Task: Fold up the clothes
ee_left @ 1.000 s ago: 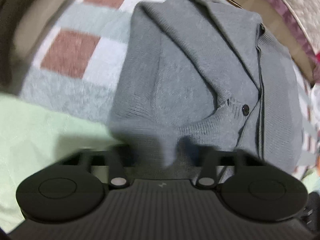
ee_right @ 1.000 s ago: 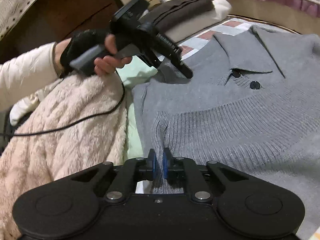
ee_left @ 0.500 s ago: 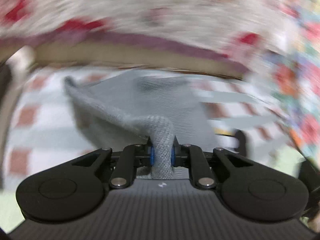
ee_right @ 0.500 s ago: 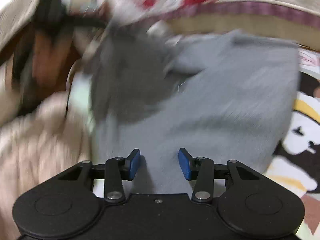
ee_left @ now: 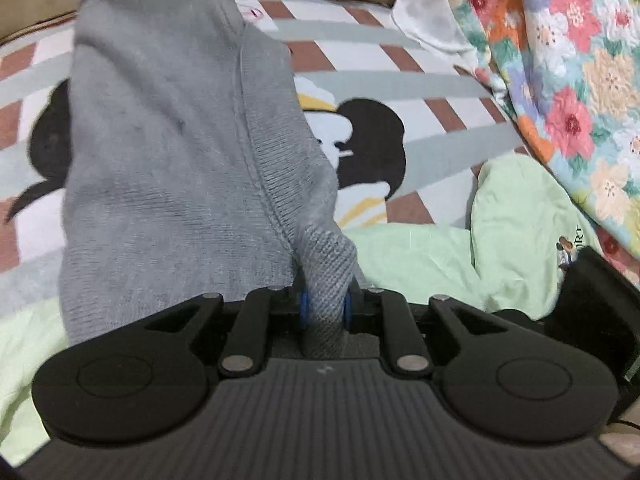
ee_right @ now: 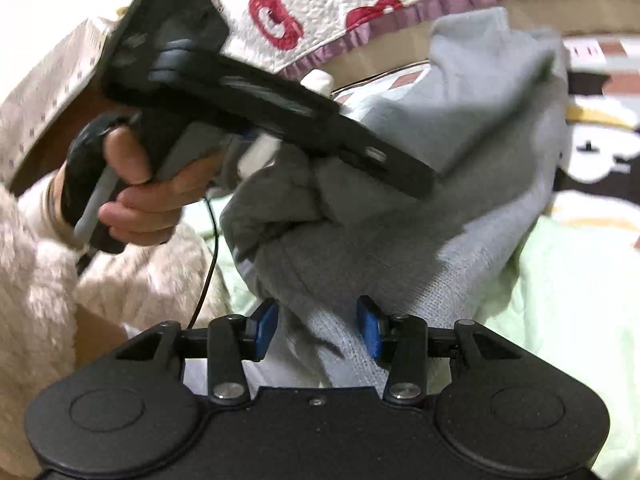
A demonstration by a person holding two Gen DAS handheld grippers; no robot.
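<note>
my left gripper (ee_left: 325, 309) pinches a bunched edge of the grey sweater (ee_left: 168, 152), lifted over the bed (ee_left: 420, 80). my right gripper (ee_right: 318, 328) stands open around a loose fold; that end could sag and spoil the fold.

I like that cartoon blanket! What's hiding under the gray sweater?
Under the gray sweater lies the checked cartoon blanket, with a green sheet nearer. The cartoon's middle is covered, so unseen.
</note>
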